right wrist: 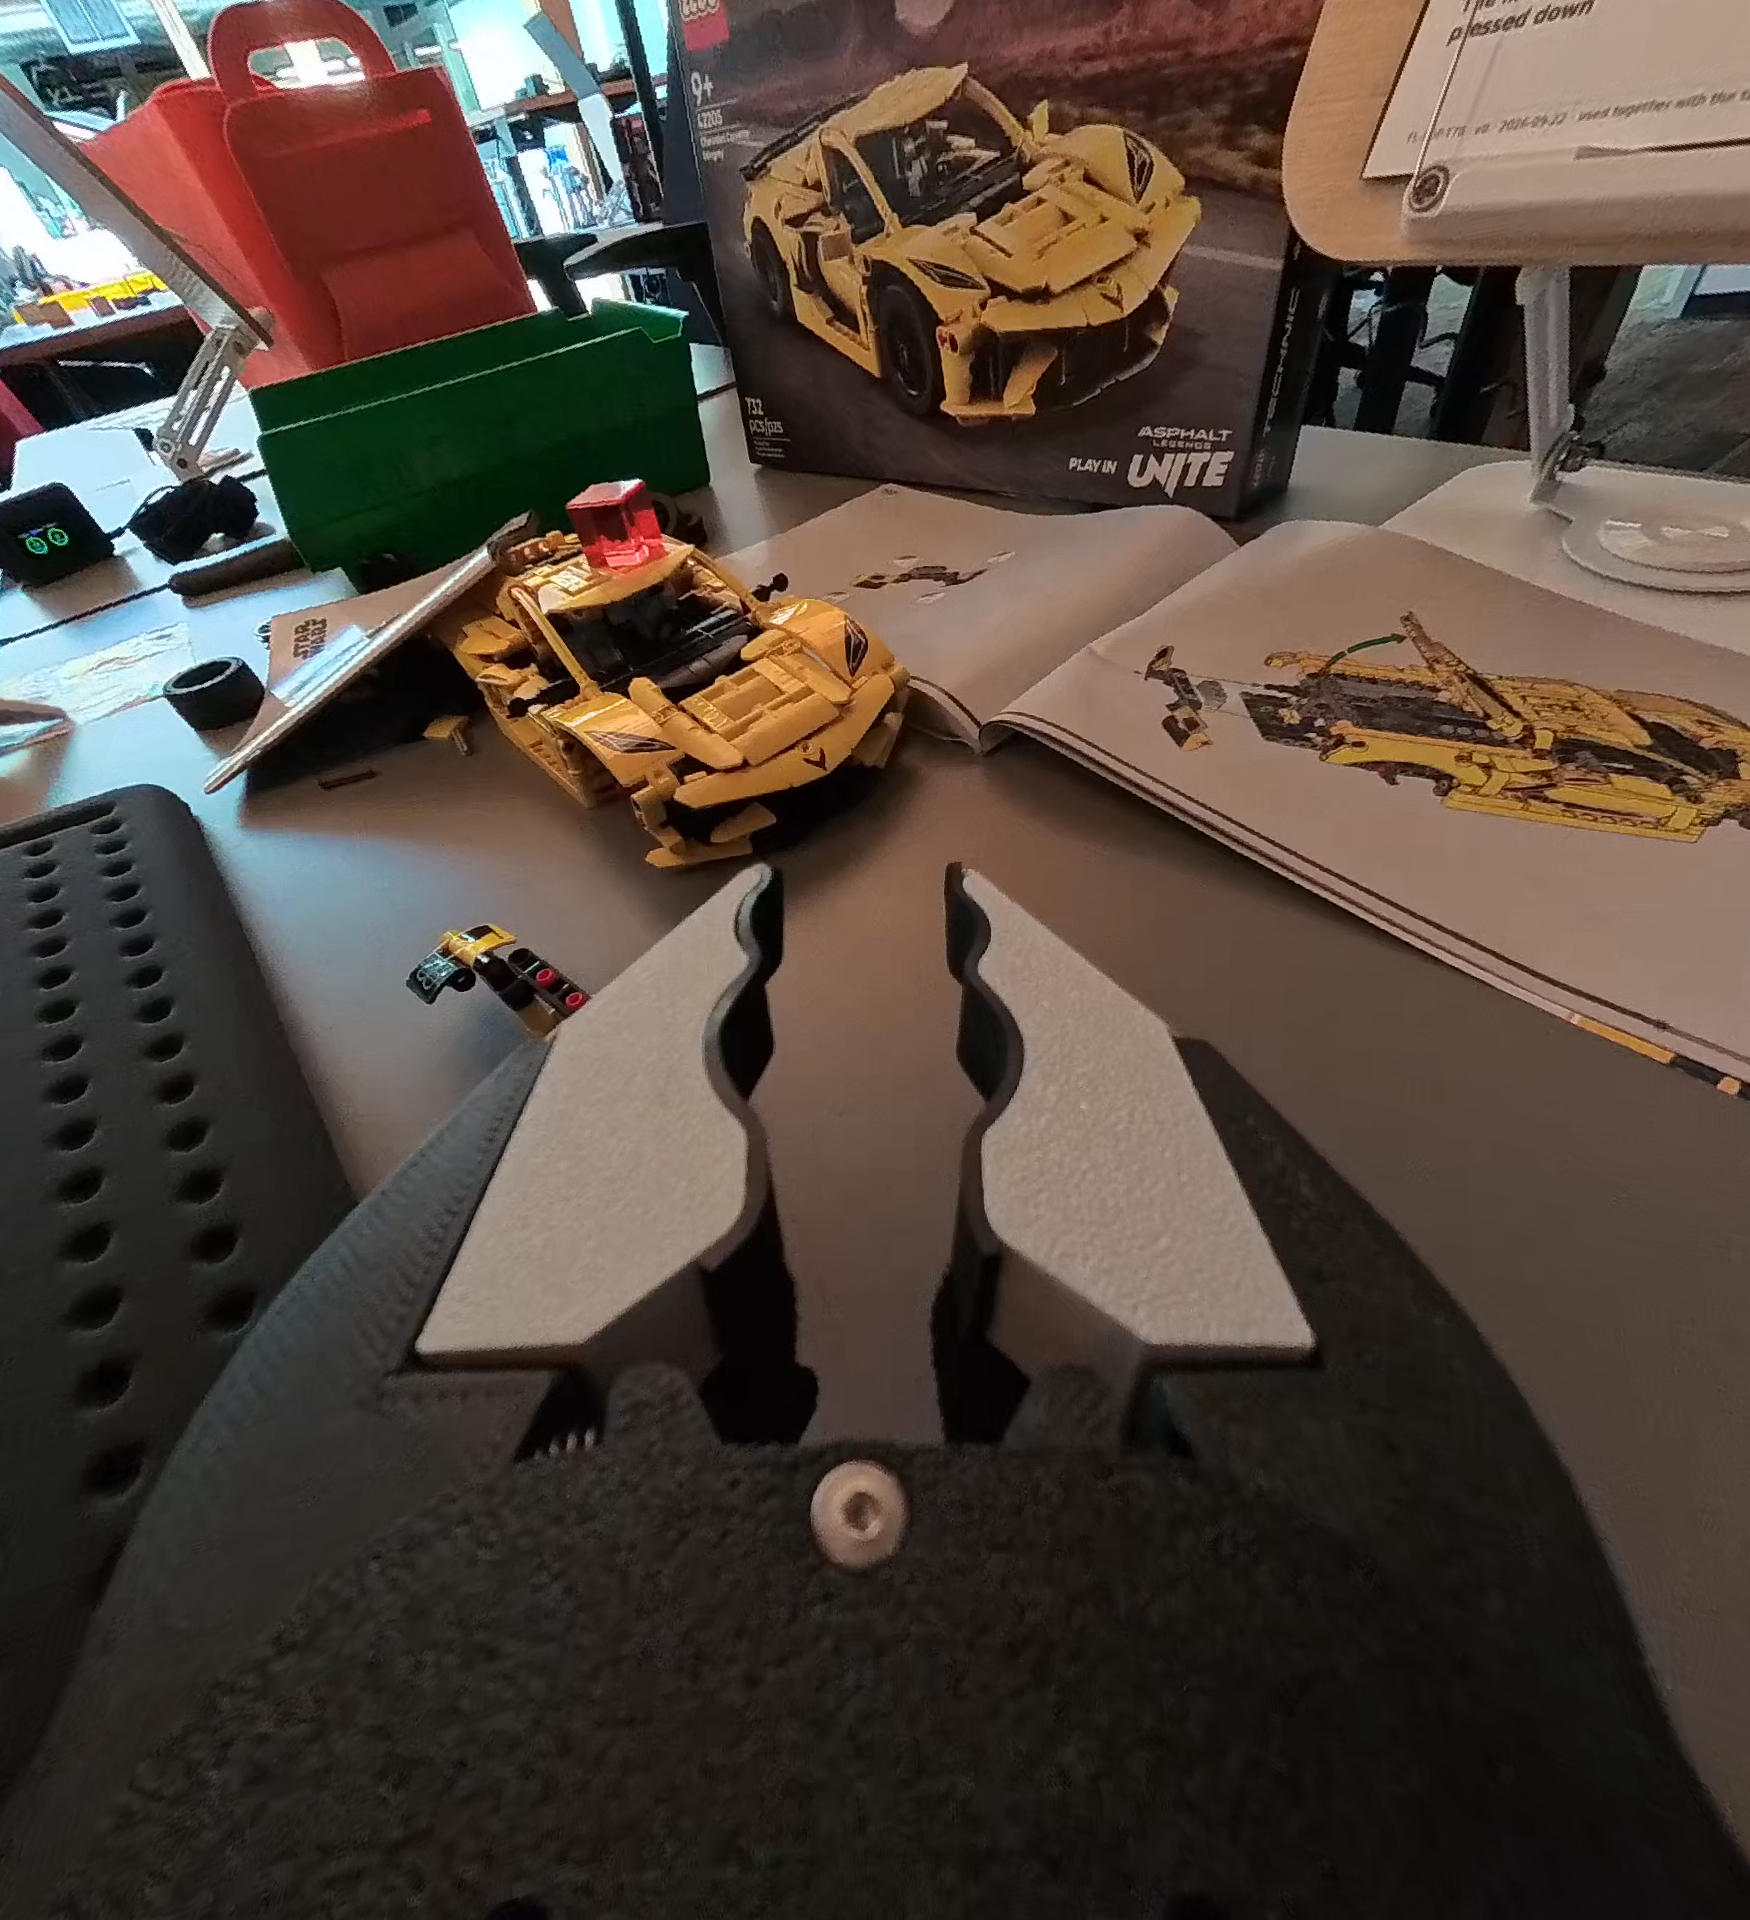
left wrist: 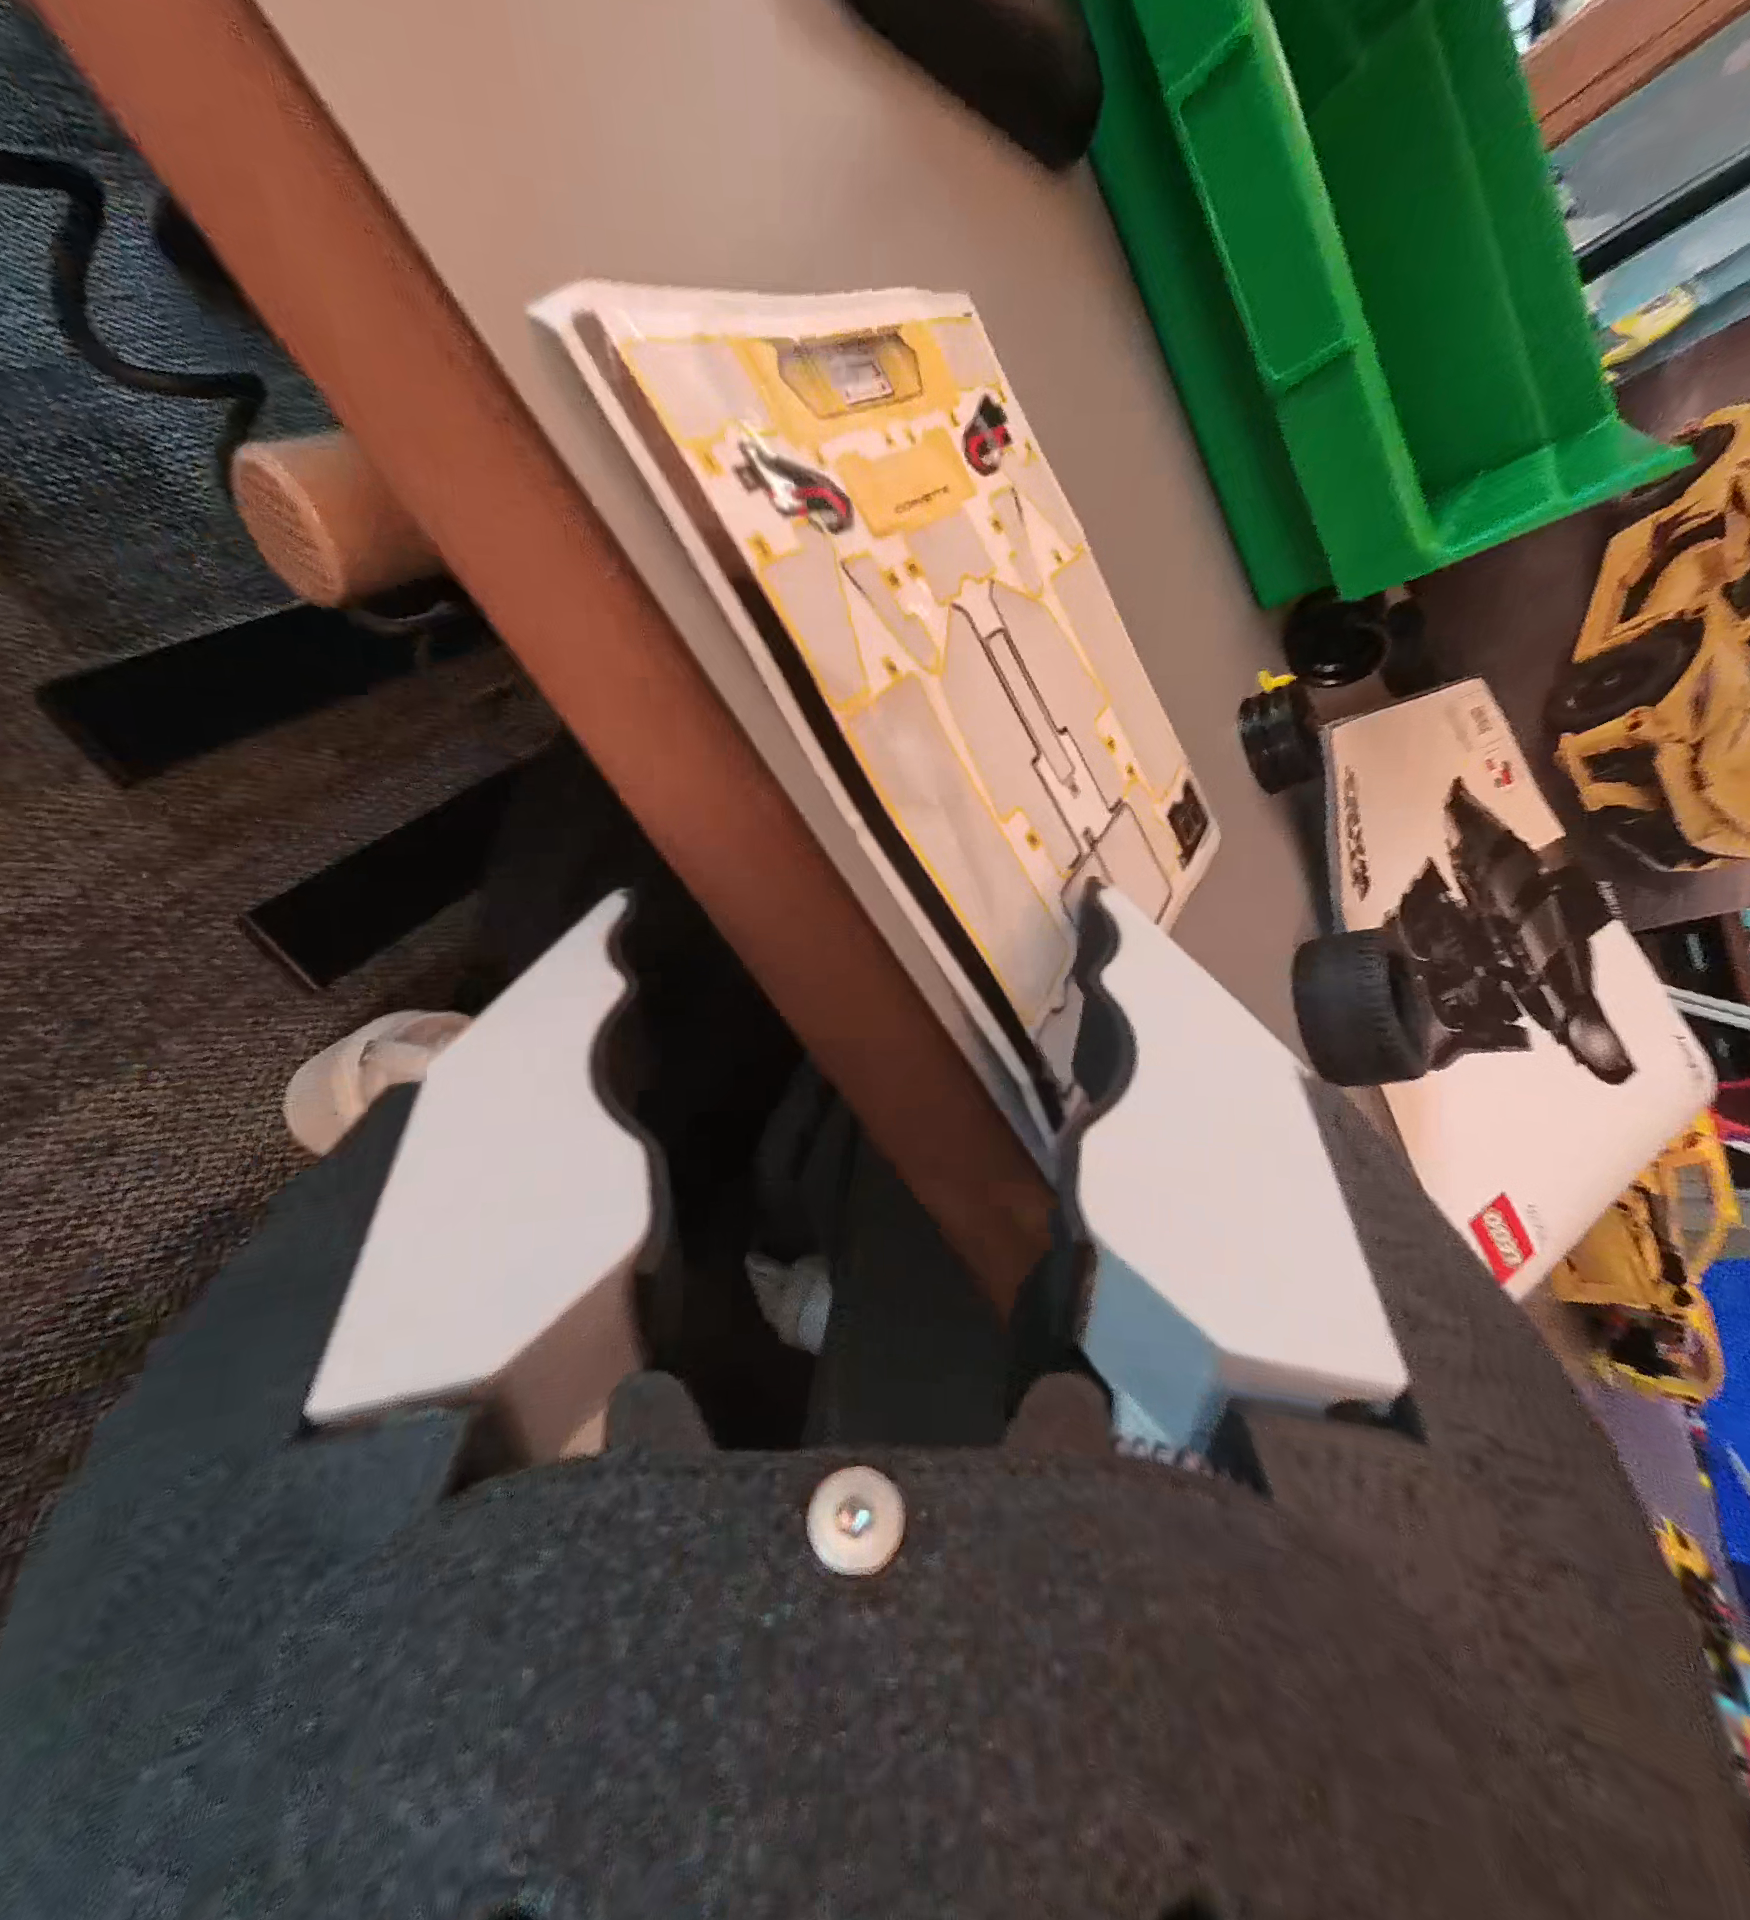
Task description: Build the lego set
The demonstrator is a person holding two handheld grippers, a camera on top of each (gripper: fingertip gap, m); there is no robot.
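Observation:
In the right wrist view a partly built yellow Lego car (right wrist: 684,707) stands on the grey table (right wrist: 1266,1143), with a clear red cube (right wrist: 616,525) on its roof. My right gripper (right wrist: 860,878) is open and empty, just in front of the car's nose. A small yellow and black sub-assembly (right wrist: 497,966) lies left of it. The open manual (right wrist: 1370,748) lies to the right. My left gripper (left wrist: 855,904) is open and straddles the table's brown edge (left wrist: 497,540). Its right finger (left wrist: 1214,1122) lies over the near corner of a sticker sheet (left wrist: 902,623) on a white booklet.
The set's box (right wrist: 996,260) stands behind the car and a green bin (right wrist: 476,416) at its left. A loose tyre (right wrist: 216,691) and a propped booklet (right wrist: 362,665) lie left. Wheels (left wrist: 1359,1008), (left wrist: 1276,727) sit by another booklet (left wrist: 1536,1039). A black perforated panel (right wrist: 50,1143) is at near left. My right fingertips sit around 65 cm from my left ones. My right tips are roughly 25 cm from the clear red cube (right wrist: 616,525).

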